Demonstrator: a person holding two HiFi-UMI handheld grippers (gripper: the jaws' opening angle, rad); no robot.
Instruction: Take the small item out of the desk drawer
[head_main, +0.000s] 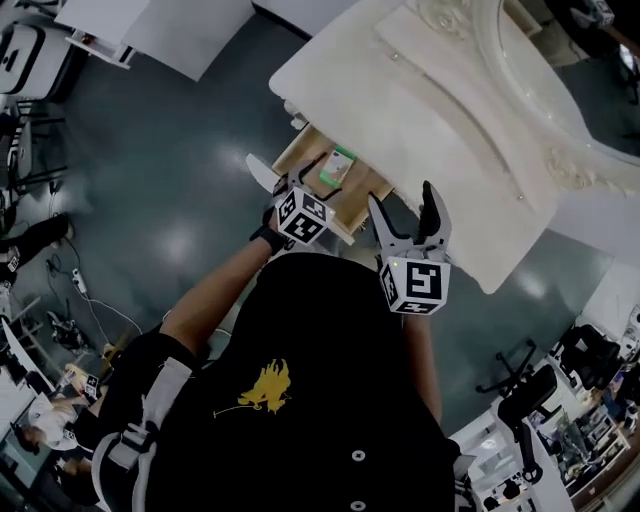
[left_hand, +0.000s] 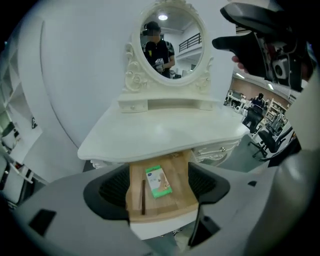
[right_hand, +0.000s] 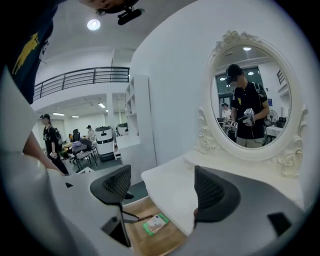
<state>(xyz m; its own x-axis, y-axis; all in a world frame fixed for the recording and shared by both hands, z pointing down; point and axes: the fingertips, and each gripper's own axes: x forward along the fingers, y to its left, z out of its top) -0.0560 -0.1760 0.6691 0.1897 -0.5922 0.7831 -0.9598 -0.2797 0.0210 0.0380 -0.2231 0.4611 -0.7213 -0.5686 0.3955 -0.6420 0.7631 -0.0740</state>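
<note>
Where the head view looks down, the left gripper (head_main: 288, 178) reaches forward on an outstretched forearm over the front of the open drawer (head_main: 352, 205). The right gripper (head_main: 405, 203) is held nearer the body, beside the white desk (head_main: 430, 130). Left gripper view: jaws wide apart, straddling the drawer; green packet (left_hand: 158, 182) flat on its wooden floor, brown stick (left_hand: 142, 196) just beside. Right gripper view: jaws wide, nothing between; packet lower down, inside the drawer.
</note>
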